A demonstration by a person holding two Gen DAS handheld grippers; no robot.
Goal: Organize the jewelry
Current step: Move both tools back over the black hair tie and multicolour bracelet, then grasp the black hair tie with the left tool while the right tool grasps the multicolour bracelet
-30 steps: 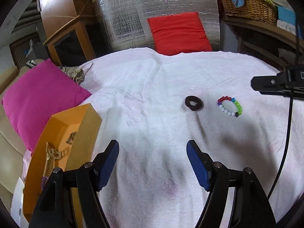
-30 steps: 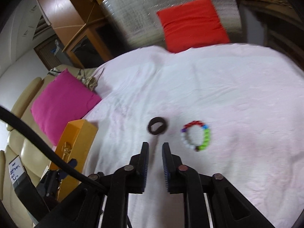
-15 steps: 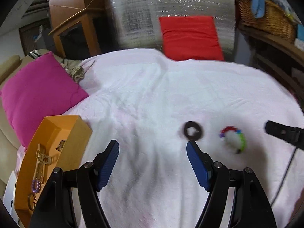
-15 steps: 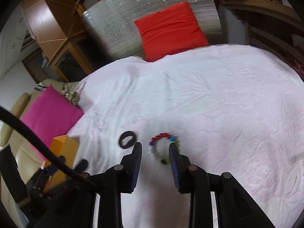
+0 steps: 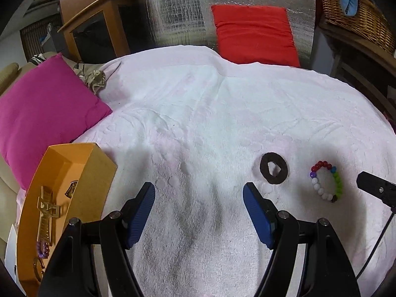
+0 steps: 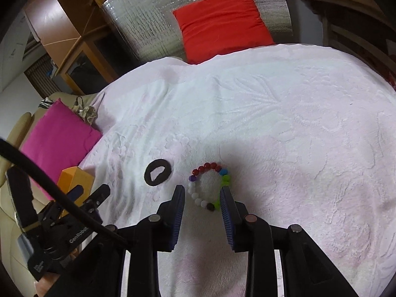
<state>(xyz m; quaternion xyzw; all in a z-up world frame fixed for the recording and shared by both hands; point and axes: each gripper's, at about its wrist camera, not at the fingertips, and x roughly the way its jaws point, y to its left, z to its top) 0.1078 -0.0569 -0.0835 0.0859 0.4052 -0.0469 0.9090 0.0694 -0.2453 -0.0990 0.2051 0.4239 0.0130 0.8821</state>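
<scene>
A multicoloured bead bracelet lies flat on the white towel, and the dark brown ring lies just left of it. My right gripper is open, and the near half of the bracelet sits between its blue pads without being pressed. My left gripper stands wide open over bare towel, with the dark ring and bracelet ahead to its right. An orange box at its left holds a gold cross and purple beads.
A pink pillow lies at the towel's left edge behind the box. A red cushion leans on a silver foil panel at the back. A wicker basket and a wooden cabinet flank it. A black cable crosses the left.
The right gripper's jaws have widened, and it has moved right from near the dark ring and down over the bracelet. The left gripper has drawn back, bringing the orange box further into view.
</scene>
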